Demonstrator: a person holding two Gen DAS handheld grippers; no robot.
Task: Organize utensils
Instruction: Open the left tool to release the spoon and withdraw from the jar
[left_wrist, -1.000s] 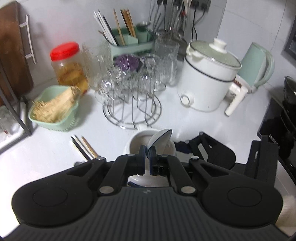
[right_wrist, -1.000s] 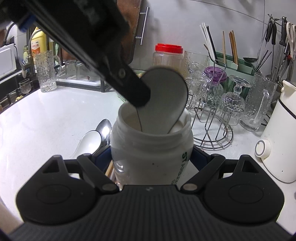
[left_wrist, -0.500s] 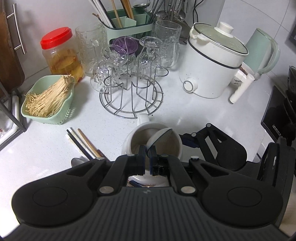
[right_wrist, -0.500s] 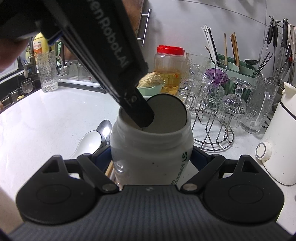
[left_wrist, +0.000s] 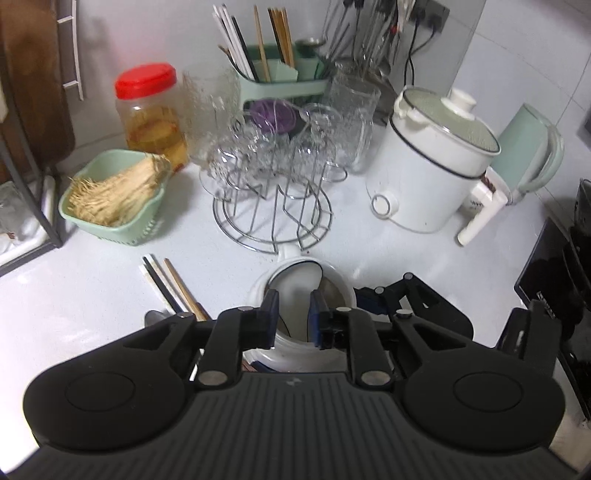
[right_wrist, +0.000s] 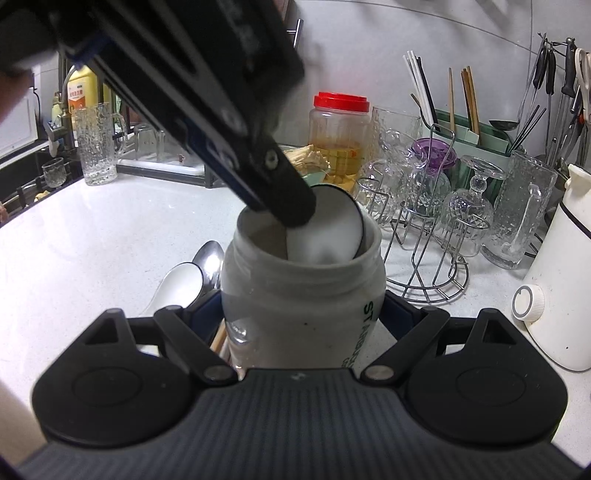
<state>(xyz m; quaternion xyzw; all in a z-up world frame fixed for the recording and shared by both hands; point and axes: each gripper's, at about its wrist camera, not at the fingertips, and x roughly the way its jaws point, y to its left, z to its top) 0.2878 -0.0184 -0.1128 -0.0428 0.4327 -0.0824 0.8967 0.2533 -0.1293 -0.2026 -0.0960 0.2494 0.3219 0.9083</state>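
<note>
Spoon (right_wrist: 325, 229) sits in "ST"-lettered mug (right_wrist: 303, 295), right fingers clamping mug, left fingers just parted.

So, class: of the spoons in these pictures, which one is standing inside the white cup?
The white ceramic spoon leaning bowl-up in the white cup. The other white spoon and the metal spoon lie on the counter beside it.

One white mug (right_wrist: 303, 295), two loose spoons (right_wrist: 184, 284), three loose chopsticks (left_wrist: 166, 284)

Spoon (right_wrist: 325, 229) in mug (right_wrist: 295, 314), chopsticks (left_wrist: 173, 286) left.
</note>
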